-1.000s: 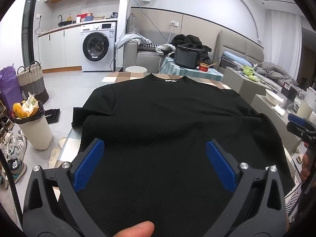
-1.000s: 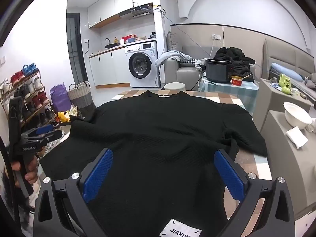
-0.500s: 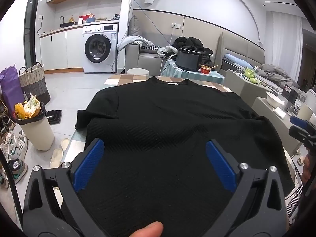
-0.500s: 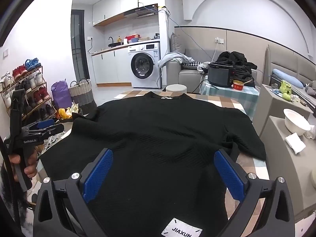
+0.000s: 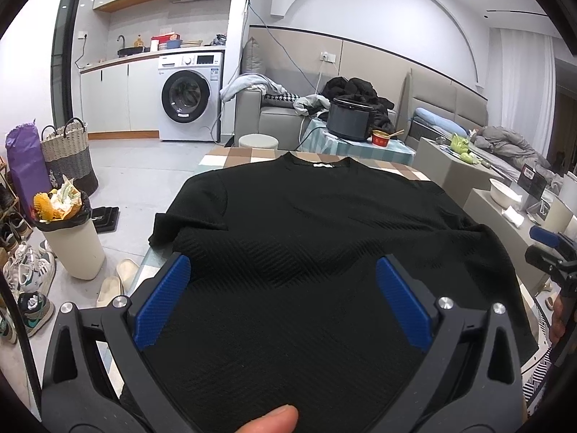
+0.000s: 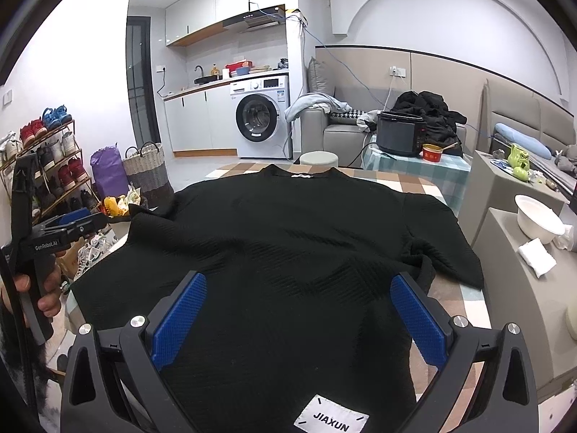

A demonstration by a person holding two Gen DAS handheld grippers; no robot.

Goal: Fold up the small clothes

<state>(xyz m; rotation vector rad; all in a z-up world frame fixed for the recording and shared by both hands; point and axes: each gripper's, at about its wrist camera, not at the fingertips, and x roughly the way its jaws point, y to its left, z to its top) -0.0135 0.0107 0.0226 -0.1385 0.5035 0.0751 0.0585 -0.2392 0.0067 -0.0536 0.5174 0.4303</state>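
Observation:
A black ribbed short-sleeved top [image 5: 306, 238] [image 6: 288, 238] lies spread flat on a checked table [image 5: 238, 155] [image 6: 407, 182], collar at the far end. My left gripper [image 5: 283, 303] hovers open above its near hem, blue pads wide apart with nothing between them. My right gripper [image 6: 299, 317] is likewise open over the hem, near a white JIAXUN label [image 6: 331, 419]. In the left wrist view the right gripper [image 5: 551, 249] shows at the right edge. In the right wrist view the left gripper [image 6: 65, 229] shows at the left edge, held by a hand [image 6: 47, 288].
A full bin [image 5: 70, 234], slippers and shoes sit on the floor left of the table. Grey side tables with a white bowl [image 6: 537, 218] stand to the right. A small table with a black cooker [image 6: 398, 133] and a sofa lie beyond the far end.
Both grippers have tilted up and drawn back slightly, so the top sits lower in each view. Both remain open and the top has not moved.

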